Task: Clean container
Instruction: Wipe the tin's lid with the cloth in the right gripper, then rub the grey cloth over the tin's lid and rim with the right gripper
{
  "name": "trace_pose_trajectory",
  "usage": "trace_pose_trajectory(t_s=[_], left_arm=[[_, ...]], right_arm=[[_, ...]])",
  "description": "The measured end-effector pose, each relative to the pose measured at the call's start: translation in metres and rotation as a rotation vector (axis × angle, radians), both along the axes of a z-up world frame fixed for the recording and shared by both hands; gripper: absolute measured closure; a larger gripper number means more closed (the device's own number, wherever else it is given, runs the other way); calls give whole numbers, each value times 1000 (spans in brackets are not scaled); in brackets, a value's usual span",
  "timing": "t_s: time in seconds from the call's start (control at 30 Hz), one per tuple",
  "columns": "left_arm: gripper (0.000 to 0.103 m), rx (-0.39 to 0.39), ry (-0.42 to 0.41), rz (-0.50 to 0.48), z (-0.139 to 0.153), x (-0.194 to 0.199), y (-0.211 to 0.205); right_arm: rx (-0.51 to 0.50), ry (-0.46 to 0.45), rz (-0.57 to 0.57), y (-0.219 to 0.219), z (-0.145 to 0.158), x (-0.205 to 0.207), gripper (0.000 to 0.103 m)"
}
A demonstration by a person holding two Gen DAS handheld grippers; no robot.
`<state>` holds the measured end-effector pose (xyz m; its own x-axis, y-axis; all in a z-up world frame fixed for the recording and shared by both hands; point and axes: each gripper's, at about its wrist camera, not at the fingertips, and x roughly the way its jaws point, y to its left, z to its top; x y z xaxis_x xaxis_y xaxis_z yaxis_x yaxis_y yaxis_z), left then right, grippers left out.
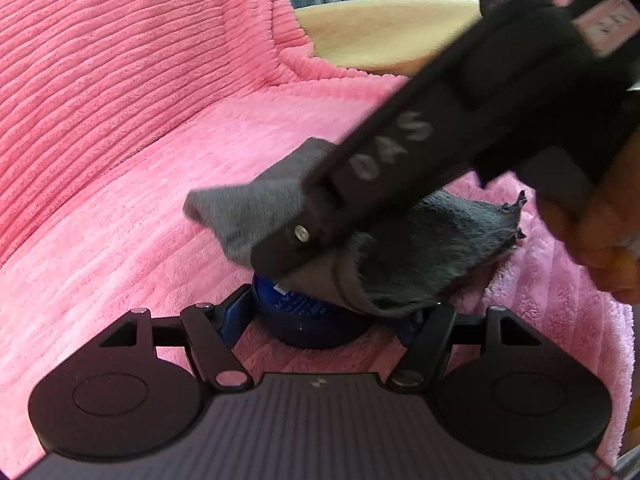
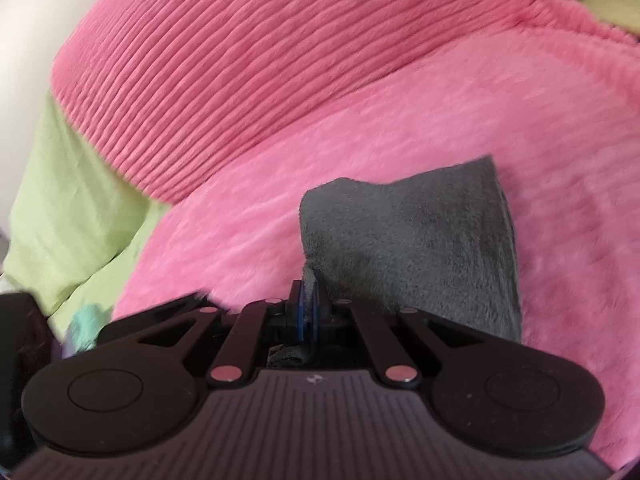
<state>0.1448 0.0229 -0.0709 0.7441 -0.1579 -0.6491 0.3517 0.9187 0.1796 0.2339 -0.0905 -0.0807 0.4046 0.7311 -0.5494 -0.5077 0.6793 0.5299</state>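
Wiping | right tool (image 2: 307,300) pinching grey cloth (image 2: 420,240) | left tool (image 1: 324,312) gripping blue container (image 1: 304,308)

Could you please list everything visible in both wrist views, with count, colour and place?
Round dark blue container: one, dark blue, standing on the blanket between the left gripper's fingers, mostly under the cloth.
Fluffy grey cleaning cloth: one, grey, pinched by the right gripper and draped over the container.
Ribbed pink plush blanket: one, pink, covering the surface underneath and rising behind.
Light green sheet: one, green, at the left edge beyond the blanket.
Tan cushion: one, tan, behind the blanket.
Left gripper: one, black, straddling the container.
Right gripper: one, black, shut on the cloth.
Hand: one, holding the right gripper.
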Motion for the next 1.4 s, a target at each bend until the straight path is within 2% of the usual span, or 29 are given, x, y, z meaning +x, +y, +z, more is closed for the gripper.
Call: trace_pose_trajectory(t_s=[0.07, 0.17, 0.37, 0.43, 0.53, 0.73, 0.93, 1.2, 1.4], left_arm=[[34, 7, -6, -3, 0, -1, -1], [35, 12, -14, -8, 1, -3, -2], [36, -139, 56, 4, 8, 4, 20], [36, -149, 56, 4, 8, 4, 22], [36, -129, 36, -8, 8, 2, 20], [36, 19, -25, -57, 4, -9, 4], [36, 23, -19, -49, 2, -8, 3], [36, 17, -6, -32, 1, -6, 2], [37, 11, -3, -48, 1, 3, 14]], right_arm=[[3, -13, -41, -3, 0, 1, 103], [34, 17, -81, -12, 2, 5, 102], [164, 118, -69, -40, 7, 5, 102], [178, 127, -38, -45, 12, 1, 102], [168, 131, 57, -44, 22, -5, 99], [7, 150, 168, -18, 15, -13, 99], [-88, 74, 185, -4, 13, -19, 103], [-33, 62, 128, -6, 3, -9, 103], [117, 151, 8, -21, -13, 10, 103]])
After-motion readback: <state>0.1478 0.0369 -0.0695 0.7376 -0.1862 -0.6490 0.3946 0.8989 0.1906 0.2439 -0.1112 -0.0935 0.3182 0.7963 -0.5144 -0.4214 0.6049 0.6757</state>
